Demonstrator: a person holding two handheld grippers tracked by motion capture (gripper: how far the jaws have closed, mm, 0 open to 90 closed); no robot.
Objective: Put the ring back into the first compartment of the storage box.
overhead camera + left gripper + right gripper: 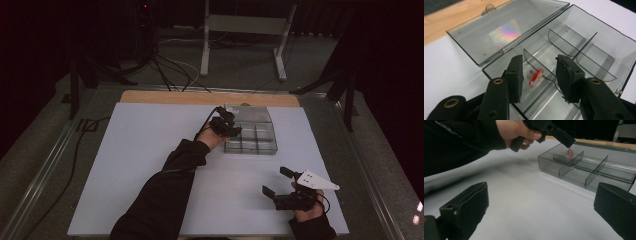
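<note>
your left gripper (537,75) has its jaws apart above the clear organizer box (584,50) with the small red-and-white piece (535,76) falling loose between them toward a near compartment, so it could bounce off the divider (536,66) into the wrong cell.

The high view looks forward and down over the table (150,150). Both gripper views sit low, sharing the clear box (599,45) close up.
</note>
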